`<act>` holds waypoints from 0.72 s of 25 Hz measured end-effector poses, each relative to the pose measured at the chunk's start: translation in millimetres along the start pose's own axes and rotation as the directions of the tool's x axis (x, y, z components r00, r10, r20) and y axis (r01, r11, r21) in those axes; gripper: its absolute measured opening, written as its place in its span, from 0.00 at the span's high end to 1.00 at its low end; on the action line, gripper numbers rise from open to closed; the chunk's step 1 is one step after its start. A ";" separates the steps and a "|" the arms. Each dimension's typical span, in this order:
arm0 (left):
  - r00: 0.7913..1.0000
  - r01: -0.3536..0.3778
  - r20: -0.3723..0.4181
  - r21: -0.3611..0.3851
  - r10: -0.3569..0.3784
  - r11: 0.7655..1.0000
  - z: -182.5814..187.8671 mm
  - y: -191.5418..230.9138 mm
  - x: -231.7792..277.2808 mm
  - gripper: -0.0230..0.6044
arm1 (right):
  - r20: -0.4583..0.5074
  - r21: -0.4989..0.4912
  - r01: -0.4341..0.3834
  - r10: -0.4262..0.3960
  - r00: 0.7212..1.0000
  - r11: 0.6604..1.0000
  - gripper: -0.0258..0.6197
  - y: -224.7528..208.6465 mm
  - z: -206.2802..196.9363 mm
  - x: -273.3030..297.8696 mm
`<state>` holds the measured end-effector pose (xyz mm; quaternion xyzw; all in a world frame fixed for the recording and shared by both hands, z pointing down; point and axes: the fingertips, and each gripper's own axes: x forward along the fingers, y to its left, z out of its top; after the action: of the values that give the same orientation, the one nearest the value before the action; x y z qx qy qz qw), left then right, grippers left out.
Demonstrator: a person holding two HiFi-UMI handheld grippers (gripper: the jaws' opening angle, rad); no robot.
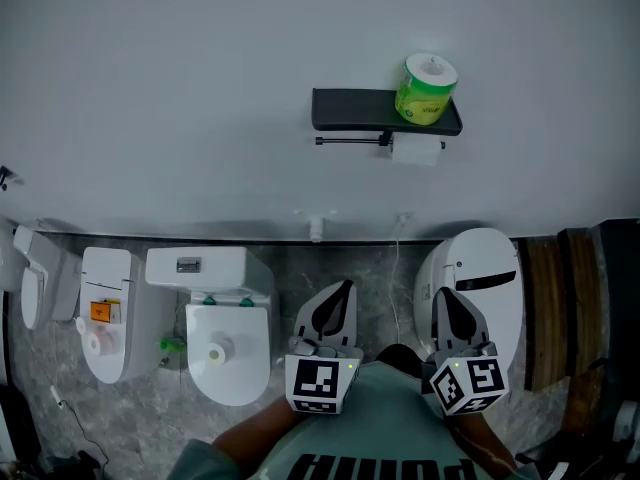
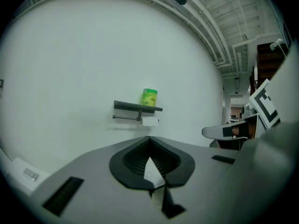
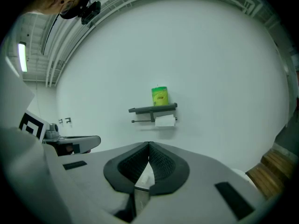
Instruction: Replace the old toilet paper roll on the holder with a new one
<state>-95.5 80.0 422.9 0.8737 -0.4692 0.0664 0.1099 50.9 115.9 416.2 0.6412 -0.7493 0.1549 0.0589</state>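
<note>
1. Toilet paper roll [image 1: 416,149], white and partly used, hangs on the bar under a dark holder [image 1: 350,110]. The holder is fixed to the white wall [image 1: 180,88], in the upper right of the head view.
2. A green-wrapped roll [image 1: 427,89] stands upright on the right end of the holder's shelf, directly above the hanging roll.
3. At the lower left of the head view, a white toilet [image 1: 228,353] stands on the grey floor [image 1: 290,268]. A smaller white fixture [image 1: 108,318] with an orange label is just beside it.
4. Left gripper [image 1: 345,286] is low in the middle of the head view, pointing towards the wall and well apart from the holder. Its own view shows the jaws closed tip to tip with nothing between them.
5. Right gripper [image 1: 441,293] is just right of the left one, at about the same height and also far from the holder. Its jaws are pressed together and empty.
6. A rounded white fixture [image 1: 485,268] lies behind the right gripper.
7. Wooden boards [image 1: 545,308] stand at the right edge.
</note>
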 end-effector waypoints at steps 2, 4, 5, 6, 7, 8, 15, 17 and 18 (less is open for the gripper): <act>1.000 -0.012 -0.004 -0.003 0.012 1.000 1.4 6.6 4.7 0.95 | 0.002 0.006 -0.006 0.006 1.000 1.000 0.95 -0.5 4.3 9.6; 1.000 -0.022 -0.013 -0.006 0.022 1.000 0.9 11.7 10.9 0.95 | -0.003 0.014 -0.014 0.014 1.000 1.000 0.95 -1.4 6.9 20.1; 0.999 -0.029 -0.018 -0.006 0.029 1.000 0.2 14.0 14.7 0.95 | -0.008 0.019 -0.020 0.020 1.000 1.000 0.95 -2.7 6.7 25.9; 0.999 -0.036 -0.024 -0.005 0.036 0.999 -0.7 16.4 18.8 0.95 | -0.013 0.022 -0.027 0.027 1.000 0.999 0.95 -4.7 5.5 32.0; 0.999 -0.045 -0.030 -0.005 0.044 0.999 -1.8 18.9 23.1 0.95 | -0.020 0.026 -0.035 0.036 0.999 0.999 0.95 -6.9 3.8 38.2; 0.998 -0.054 -0.036 -0.004 0.054 0.999 -2.7 21.7 27.6 0.95 | -0.027 0.028 -0.044 0.045 0.999 0.999 0.95 -9.2 2.3 44.6; 0.991 -0.120 -0.055 0.012 0.120 0.993 6.4 33.0 60.0 0.95 | -0.049 0.042 -0.093 0.095 0.994 0.995 0.95 -30.6 12.7 86.6; 0.989 -0.133 -0.060 0.017 0.134 0.991 8.4 32.8 71.7 0.95 | -0.044 0.055 -0.111 0.114 0.993 0.992 0.95 -37.8 16.9 98.6; 0.988 -0.138 -0.062 0.022 0.139 0.990 9.6 31.7 77.5 0.95 | -0.045 0.064 -0.119 0.122 0.991 0.991 0.95 -42.0 17.9 103.9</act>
<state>-79.2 -1.9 434.7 0.8374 -0.5244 0.1058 0.1120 76.3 7.0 435.7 0.5922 -0.7800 0.1964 0.0479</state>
